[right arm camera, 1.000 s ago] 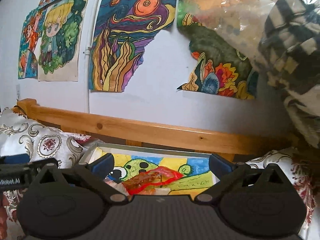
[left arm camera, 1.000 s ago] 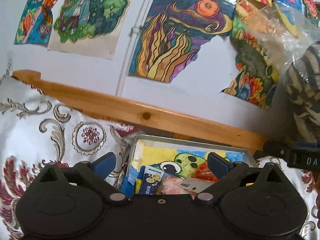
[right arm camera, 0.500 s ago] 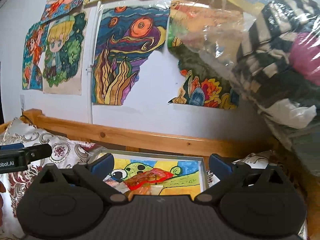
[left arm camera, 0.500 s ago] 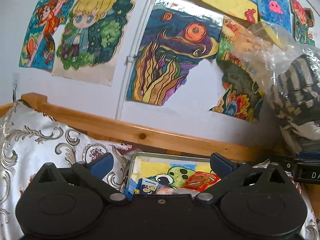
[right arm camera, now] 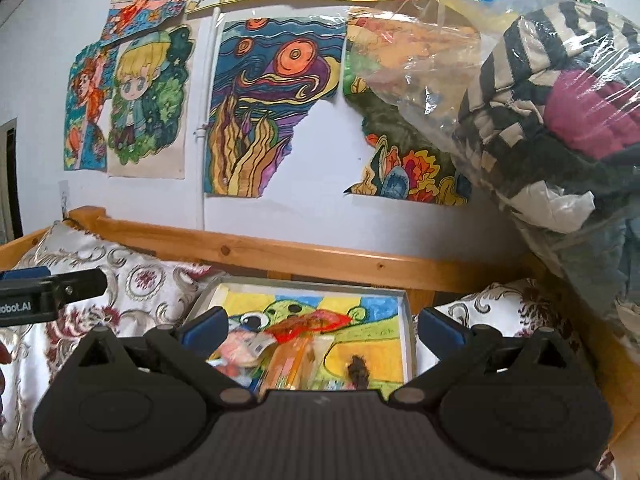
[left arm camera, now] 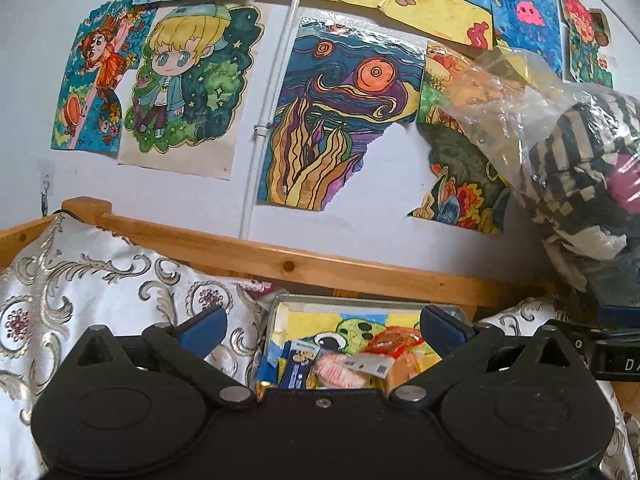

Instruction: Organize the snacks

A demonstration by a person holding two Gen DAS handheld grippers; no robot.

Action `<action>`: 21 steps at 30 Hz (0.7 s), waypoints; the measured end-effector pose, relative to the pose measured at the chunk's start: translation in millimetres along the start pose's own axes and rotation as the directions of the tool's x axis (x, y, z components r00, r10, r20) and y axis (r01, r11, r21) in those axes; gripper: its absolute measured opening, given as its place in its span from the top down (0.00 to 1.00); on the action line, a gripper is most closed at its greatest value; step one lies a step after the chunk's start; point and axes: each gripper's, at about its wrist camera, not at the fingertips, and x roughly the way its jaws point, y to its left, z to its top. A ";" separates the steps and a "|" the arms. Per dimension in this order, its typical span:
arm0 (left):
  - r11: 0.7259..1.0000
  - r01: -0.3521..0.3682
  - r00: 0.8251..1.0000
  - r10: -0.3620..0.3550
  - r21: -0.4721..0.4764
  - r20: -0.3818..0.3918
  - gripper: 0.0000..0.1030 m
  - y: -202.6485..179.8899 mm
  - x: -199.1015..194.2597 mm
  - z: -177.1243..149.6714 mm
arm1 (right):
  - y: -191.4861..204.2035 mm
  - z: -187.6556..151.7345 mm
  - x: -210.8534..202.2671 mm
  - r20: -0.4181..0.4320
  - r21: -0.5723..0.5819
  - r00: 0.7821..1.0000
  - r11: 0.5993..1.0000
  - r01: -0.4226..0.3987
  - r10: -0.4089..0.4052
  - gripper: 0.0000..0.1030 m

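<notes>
Against a drawing-covered wall [left arm camera: 340,240], on a patterned cushion [left arm camera: 80,280]: snacks [left arm camera: 340,368] gathered in a box [right arm camera: 407,320], left gripper [left arm camera: 322,326] and right gripper [right arm camera: 322,326] spread wide, empty, apparently between picks.

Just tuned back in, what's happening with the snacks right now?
Both grippers, left gripper and right gripper, are open and hold nothing, and both point at the box on the patterned cloth. Several snack packets lie inside it on a painted lining, including a red wrapper. Neither gripper touches a packet.
</notes>
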 end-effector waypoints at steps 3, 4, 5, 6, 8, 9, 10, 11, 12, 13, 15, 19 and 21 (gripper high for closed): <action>1.000 -0.001 1.000 0.001 0.003 -0.007 0.01 -0.1 -10.8 -5.0 | 3.4 -6.0 -13.4 0.002 -0.002 1.000 1.000 -0.002 0.002 0.00; 1.000 -0.001 1.000 0.001 0.003 -0.010 0.01 0.0 -14.8 -6.7 | 4.0 -7.6 -17.4 0.001 -0.001 1.000 1.000 -0.003 0.003 0.00; 1.000 0.000 1.000 0.000 0.004 -0.012 0.01 -0.1 -18.8 -8.4 | 4.3 -8.8 -21.2 0.002 0.001 1.000 1.000 -0.004 0.004 0.00; 1.000 0.001 1.000 -0.001 0.005 -0.014 0.01 -0.3 -22.9 -10.7 | 4.8 -10.5 -25.8 0.002 0.002 1.000 1.000 -0.005 0.005 0.00; 1.000 0.001 1.000 -0.001 0.012 -0.019 0.01 -0.6 -30.6 -14.7 | 5.1 -14.5 -34.6 0.008 0.010 1.000 1.000 -0.002 0.002 0.00; 1.000 0.000 1.000 0.000 0.017 -0.020 0.01 -1.0 -35.0 -17.3 | 5.5 -16.6 -38.3 0.010 0.013 1.000 1.000 -0.002 0.002 0.00; 1.000 0.000 1.000 0.001 0.023 -0.025 0.01 -1.4 -39.0 -20.0 | 5.7 -18.7 -41.5 0.012 0.014 1.000 1.000 0.001 -0.001 0.00; 1.000 0.001 1.000 0.000 0.029 -0.030 0.01 -2.0 -42.6 -22.2 | 6.2 -21.3 -44.7 0.017 0.018 1.000 1.000 0.006 -0.006 0.00; 0.999 0.002 0.999 -0.001 0.036 -0.036 0.01 -2.7 -46.6 -25.0 | 6.6 -24.7 -48.8 0.021 0.027 1.000 1.000 0.009 -0.010 0.00; 0.999 0.003 0.999 -0.001 0.042 -0.040 0.01 -3.2 -49.9 -27.1 | 6.5 -27.5 -51.6 0.021 0.035 1.000 0.999 0.010 -0.010 0.00; 0.999 0.002 0.999 0.000 0.053 -0.047 0.01 -3.8 -58.1 -32.4 | 6.6 -32.9 -56.8 0.015 0.051 1.000 0.999 0.009 -0.010 0.00; 0.998 0.001 0.999 0.002 0.057 -0.053 0.01 -2.0 -73.4 -39.8 | 8.7 -43.5 -69.3 0.008 0.061 1.000 0.998 0.014 -0.015 0.00; 0.998 -0.002 0.999 0.005 0.065 -0.054 0.01 -0.9 -81.2 -43.6 | 10.1 -48.2 -75.5 0.005 0.063 1.000 0.998 0.015 -0.015 0.00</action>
